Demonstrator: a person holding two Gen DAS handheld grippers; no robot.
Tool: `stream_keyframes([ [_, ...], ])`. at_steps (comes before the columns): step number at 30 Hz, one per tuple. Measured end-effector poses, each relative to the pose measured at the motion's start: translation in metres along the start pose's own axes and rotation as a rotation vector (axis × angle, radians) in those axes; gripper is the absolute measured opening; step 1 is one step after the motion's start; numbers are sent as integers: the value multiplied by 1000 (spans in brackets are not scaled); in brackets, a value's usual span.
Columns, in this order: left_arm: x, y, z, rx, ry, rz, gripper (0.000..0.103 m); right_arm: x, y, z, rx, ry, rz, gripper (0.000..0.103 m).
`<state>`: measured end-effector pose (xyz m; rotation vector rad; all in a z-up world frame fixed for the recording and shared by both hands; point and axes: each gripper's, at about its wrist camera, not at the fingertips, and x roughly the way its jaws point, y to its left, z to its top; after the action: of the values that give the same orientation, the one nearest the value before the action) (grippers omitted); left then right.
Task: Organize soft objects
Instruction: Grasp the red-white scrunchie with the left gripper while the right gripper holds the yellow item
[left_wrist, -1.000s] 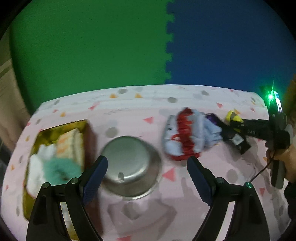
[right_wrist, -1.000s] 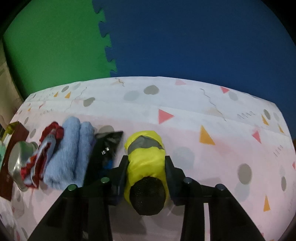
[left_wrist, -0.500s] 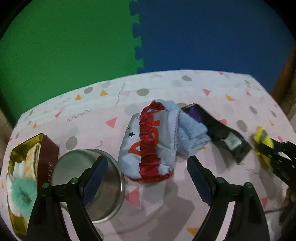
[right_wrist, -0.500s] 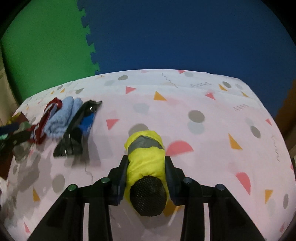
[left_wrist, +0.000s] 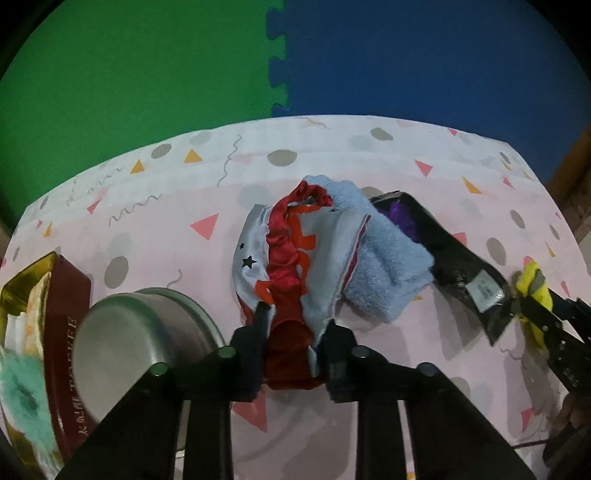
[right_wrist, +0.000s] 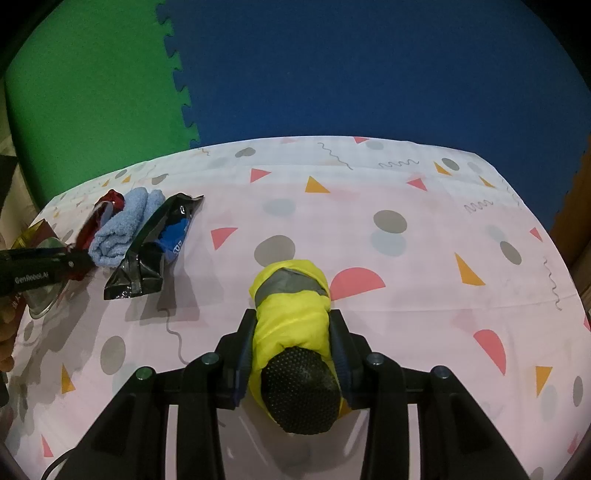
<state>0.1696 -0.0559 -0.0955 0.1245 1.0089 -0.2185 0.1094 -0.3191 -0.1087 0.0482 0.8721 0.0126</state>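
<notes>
My left gripper is shut on the near end of a grey satin cloth with a red ruffled band, lying in the middle of the table. A folded light-blue towel lies against its right side. My right gripper is shut on a rolled yellow bundle with a grey stripe and black mesh end, low over the cloth-covered table. In the right wrist view the blue towel and the left gripper show at the far left.
A black plastic packet lies right of the towel. An upturned steel bowl sits at the left, beside a gold-and-maroon tin holding soft items. The patterned pink tablecloth covers the table; green and blue foam mats stand behind.
My left gripper moved forward and closed on the red-banded cloth; it was wide open before. My right gripper, still holding the yellow bundle, moved away to the right from the pile.
</notes>
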Motion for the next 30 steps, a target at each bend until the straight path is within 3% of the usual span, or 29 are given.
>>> stream_keyframes([
  [19,-89,17,-7,-61,-74,-51,19,1,-3,0,13,3,18,40],
  [30,-136,73,-15,-135,-118,60,20,1,-2,0,14,3,17,40],
])
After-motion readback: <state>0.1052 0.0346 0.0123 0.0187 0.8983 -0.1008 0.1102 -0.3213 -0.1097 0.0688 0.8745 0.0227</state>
